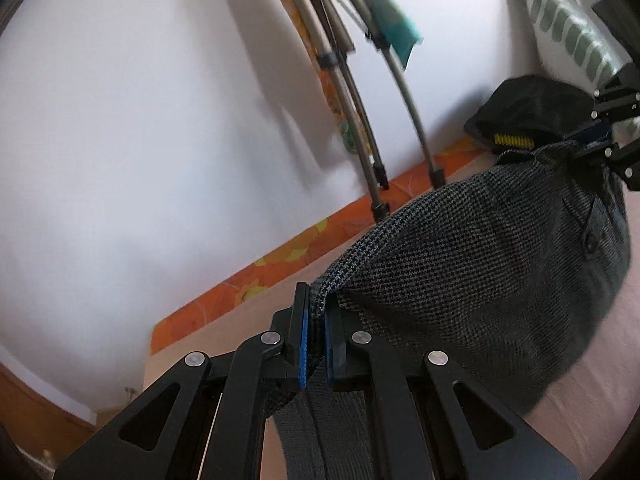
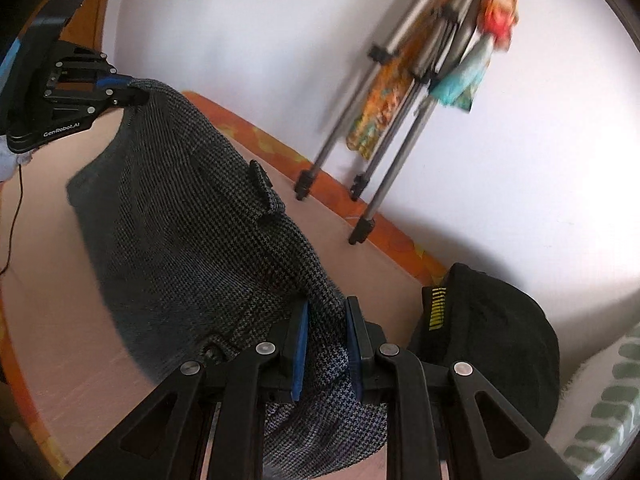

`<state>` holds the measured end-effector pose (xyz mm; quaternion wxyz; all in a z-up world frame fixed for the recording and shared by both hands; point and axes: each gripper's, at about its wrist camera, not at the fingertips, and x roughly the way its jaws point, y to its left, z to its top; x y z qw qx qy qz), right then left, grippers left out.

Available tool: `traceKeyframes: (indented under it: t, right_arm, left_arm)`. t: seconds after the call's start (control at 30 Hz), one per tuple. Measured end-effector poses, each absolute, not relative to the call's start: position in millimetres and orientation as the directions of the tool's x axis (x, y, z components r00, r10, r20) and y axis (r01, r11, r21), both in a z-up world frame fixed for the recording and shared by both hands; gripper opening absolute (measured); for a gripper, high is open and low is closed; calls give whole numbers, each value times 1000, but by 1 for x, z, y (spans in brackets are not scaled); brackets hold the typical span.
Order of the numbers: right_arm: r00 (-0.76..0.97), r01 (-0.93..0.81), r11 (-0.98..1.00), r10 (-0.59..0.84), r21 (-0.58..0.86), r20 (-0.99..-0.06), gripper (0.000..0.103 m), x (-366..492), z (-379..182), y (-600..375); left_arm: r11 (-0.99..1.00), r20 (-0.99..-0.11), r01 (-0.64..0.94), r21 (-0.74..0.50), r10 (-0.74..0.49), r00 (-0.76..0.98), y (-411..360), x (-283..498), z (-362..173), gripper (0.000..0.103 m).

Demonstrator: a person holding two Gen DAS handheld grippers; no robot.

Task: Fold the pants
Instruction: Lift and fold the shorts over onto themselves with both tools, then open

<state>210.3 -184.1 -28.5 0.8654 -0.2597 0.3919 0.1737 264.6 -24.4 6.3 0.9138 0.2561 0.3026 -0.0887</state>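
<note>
Grey houndstooth pants (image 1: 472,264) hang stretched between my two grippers above a pink bed surface (image 1: 592,384). My left gripper (image 1: 318,312) is shut on one end of the waistband; it also shows in the right wrist view (image 2: 132,88) at upper left. My right gripper (image 2: 326,320) is shut on the other end of the pants (image 2: 192,216); it shows in the left wrist view (image 1: 588,148) at far right. The fabric sags between them, its lower part near the bed.
A black garment with a yellow label (image 2: 488,328) lies on the bed by the wall. A tripod (image 2: 376,176) draped with colourful cloth stands on the orange bed edge (image 1: 280,264). A white pillow with green pattern (image 1: 568,32) lies at the right.
</note>
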Motion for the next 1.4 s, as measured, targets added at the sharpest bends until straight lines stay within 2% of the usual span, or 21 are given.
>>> traceKeyframes:
  t: [0.37,0.43,0.47,0.5,0.57,0.67,0.73,0.93,0.97,1.0,1.07,1.13,1.23,1.3,1.37,1.4]
  right_arm:
    - [537,-540,793,66,-282,-841,15,298,-101,-181]
    - [520,-518,818,67,-252,-851,19,313,-113,-182]
    - [519,-500,834,72,-234,-852,29,317,-114,-184]
    - [522,-473,855,78,-212,-850,45,318,-112,-191]
    - [550,-390,906,89,-161,-831,54,309,-101,-214]
    - [545,-291,956,143,-27,-826,58,283,-89,-254]
    - [526,-231,969,197,84,-828,57,261,-90,-281]
    - [472,-207,960,267,189,-840,56,247,-111,-297]
    - [469,-198,961,266,193,-842,55,251,-114,-295]
    - [468,-194,961,267,197,-842,35,255,-114,-294]
    - [460,-206,955,288,214,-840,7,263,-117,-288]
    - [477,-210,959,270,190,-836,1,268,-119,-280]
    - [517,-205,977,165,66,-840,0,273,-115,-268]
    - [522,-205,979,110,1,-846,0,275,-117,-262]
    - [525,-210,976,70,-49,-848,0,277,-120,-254]
    - [525,-210,975,57,-65,-849,0,278,-121,-251]
  left_arm:
    - [851,-698,334,405,51,715,-17,326,-69,5]
    - [854,-710,331,402,62,702,-17,336,-80,5]
    - [853,-714,333,402,65,697,-17,338,-84,5]
    - [850,-717,338,404,65,694,-18,340,-87,5]
    - [842,-716,346,414,66,695,-22,343,-91,5]
    - [847,-724,353,398,54,688,-21,344,-97,5]
    - [846,-726,356,396,51,686,-20,345,-100,5]
    - [844,-724,351,405,62,688,-26,352,-102,5]
    - [844,-722,349,408,64,688,-27,355,-103,5]
    - [844,-719,345,411,67,692,-28,357,-101,5]
    - [842,-709,338,421,73,701,-28,360,-96,5]
    - [844,-711,333,421,79,698,-27,367,-94,5]
    - [840,-737,347,417,90,669,-26,377,-97,10]
    - [831,-725,340,441,106,680,-24,379,-95,19]
    - [833,-720,331,443,111,685,-19,381,-90,35]
    - [840,-718,317,441,118,686,-14,382,-87,39]
